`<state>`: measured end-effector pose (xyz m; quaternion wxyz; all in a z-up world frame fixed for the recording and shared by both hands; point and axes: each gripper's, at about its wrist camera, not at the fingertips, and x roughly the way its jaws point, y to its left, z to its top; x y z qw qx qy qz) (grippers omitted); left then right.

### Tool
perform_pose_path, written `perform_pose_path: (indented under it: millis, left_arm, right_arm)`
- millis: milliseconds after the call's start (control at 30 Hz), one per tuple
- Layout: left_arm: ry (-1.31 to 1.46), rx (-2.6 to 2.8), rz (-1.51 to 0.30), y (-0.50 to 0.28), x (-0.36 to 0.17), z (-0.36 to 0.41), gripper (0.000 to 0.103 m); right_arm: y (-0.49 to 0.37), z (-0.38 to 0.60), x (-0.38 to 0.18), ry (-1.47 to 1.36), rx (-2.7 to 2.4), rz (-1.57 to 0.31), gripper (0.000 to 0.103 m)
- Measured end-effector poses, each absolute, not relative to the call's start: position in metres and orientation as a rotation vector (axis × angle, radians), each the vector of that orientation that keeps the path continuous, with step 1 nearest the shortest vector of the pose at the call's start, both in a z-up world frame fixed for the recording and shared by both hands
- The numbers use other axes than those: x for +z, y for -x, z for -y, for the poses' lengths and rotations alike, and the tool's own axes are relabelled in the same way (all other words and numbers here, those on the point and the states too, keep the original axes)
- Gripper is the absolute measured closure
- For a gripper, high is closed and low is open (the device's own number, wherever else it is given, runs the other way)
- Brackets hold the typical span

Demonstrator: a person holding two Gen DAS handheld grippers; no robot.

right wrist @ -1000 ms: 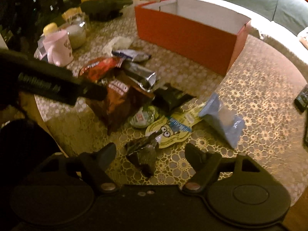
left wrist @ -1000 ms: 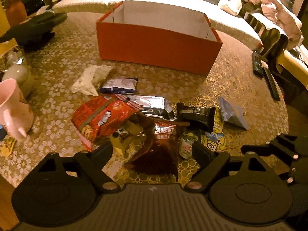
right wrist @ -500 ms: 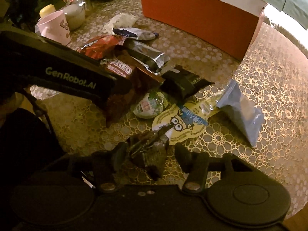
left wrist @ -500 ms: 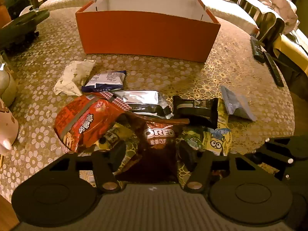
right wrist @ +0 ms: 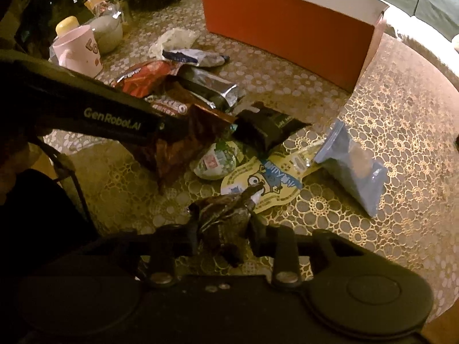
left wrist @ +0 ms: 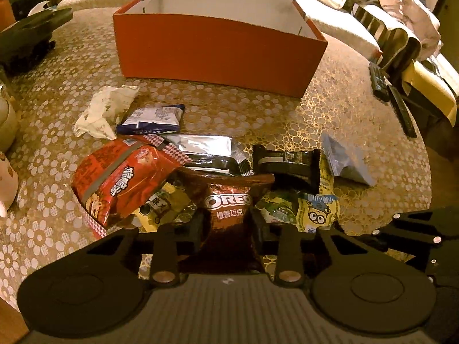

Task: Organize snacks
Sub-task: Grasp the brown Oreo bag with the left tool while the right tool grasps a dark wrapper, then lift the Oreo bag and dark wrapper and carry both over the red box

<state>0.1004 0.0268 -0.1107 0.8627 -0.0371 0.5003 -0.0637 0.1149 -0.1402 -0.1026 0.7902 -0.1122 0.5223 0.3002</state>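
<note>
A brown Oreo bag (left wrist: 229,215) is caught between the fingers of the left gripper (left wrist: 228,229), whose jaws are closing on it, both pads pressed to its sides. It lies at the near edge of a heap of snacks on a lace-patterned table (left wrist: 358,114). Against its left a red snack bag (left wrist: 120,177) is propped, with a yellow packet (left wrist: 160,203) tucked below; to its right a green-and-white packet (left wrist: 275,212) and a yellow cartoon packet (left wrist: 318,212) are seen. Behind it lie a silver pouch (left wrist: 200,146) and a black wrapper (left wrist: 287,163), and further out a grey-blue pouch (left wrist: 344,163), a blue-and-white packet (left wrist: 152,117) and a pale crumpled wrapper (left wrist: 106,109).

Beyond the heap an orange box (left wrist: 218,48) is standing open, its white inside visible — nothing can be made out within it.

In the right wrist view a small dark crinkled wrapper (right wrist: 223,218) is clenched by the right gripper (right wrist: 223,233), just beside the cartoon packet. A pink mug (right wrist: 79,53) stands at the table's far left.
</note>
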Motion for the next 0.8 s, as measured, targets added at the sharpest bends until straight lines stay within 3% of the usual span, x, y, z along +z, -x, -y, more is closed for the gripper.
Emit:
perform_pose_path:
  millis: [533, 667, 800]
  left_arm:
    - [0.116, -0.111, -0.976, -0.088, -0.072, -0.031, 0.071]
    - [0.118, -0.12, -0.939, -0.09, -0.055, -0.031, 0.079]
    - [0.118, -0.138, -0.903, -0.1, -0.039, -0.031, 0.079]
  right_arm:
    - [-0.13, 0.165, -0.063, 0.145, 0.55, -0.978, 0.072]
    - [-0.138, 0.168, -0.047, 0.138, 0.535, -0.926, 0.072]
    - [-0.152, 0.17, -0.03, 0.135, 0.526, -0.875, 0.072]
